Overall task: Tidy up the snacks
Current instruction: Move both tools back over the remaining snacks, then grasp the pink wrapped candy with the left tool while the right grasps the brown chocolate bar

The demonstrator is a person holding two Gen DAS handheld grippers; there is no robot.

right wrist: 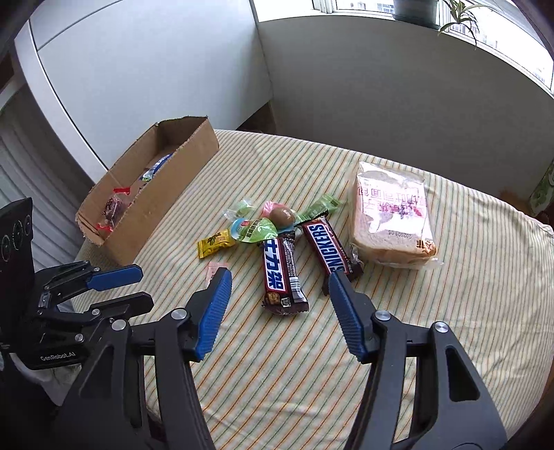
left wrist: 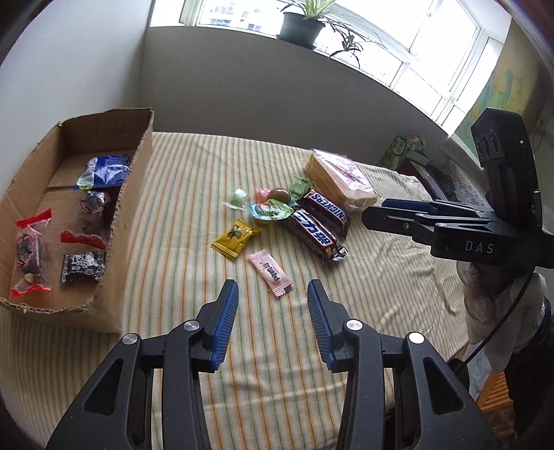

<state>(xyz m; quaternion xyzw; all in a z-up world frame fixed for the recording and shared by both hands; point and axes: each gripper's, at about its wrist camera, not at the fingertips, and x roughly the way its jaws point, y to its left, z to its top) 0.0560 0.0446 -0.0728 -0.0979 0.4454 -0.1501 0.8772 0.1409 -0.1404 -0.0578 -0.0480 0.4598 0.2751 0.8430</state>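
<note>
A striped cloth point(left wrist: 277, 346) covers the bed, and snacks lie spread out on it. On the left sits a cardboard box point(left wrist: 138, 166) with its top open. Inside it are a blue packet point(left wrist: 107, 169) at the far end, a black packet point(left wrist: 83, 266) at the near end, and clear packets with red edges point(left wrist: 31, 256).

The left gripper point(left wrist: 273, 294) hangs over the cloth, pointing down. Its blue fingers point(left wrist: 228, 304) stand apart and hold nothing. A small pink candy point(left wrist: 271, 273) lies on the cloth just past the tips, between them but not touched.

The right gripper point(right wrist: 280, 280) hangs over the cloth on the right. Its fingers point(right wrist: 346, 311) stand wide apart and are empty too. A brown chocolate bar with blue and white writing point(right wrist: 282, 273) lies on the cloth between the tips, not touched. Just to its right lies a Snickers bar point(right wrist: 329, 249), and its near end is by the right finger.

Farther off is a small heap: a yellow candy point(right wrist: 214, 242), a round cup with a green lid point(right wrist: 258, 230), a brown egg point(right wrist: 282, 215) and little green packets point(right wrist: 320, 207). A bag of sliced bread point(right wrist: 394, 218) lies to the right of the heap.

A plant in a pot point(left wrist: 297, 27) stands on the window sill far away.
</note>
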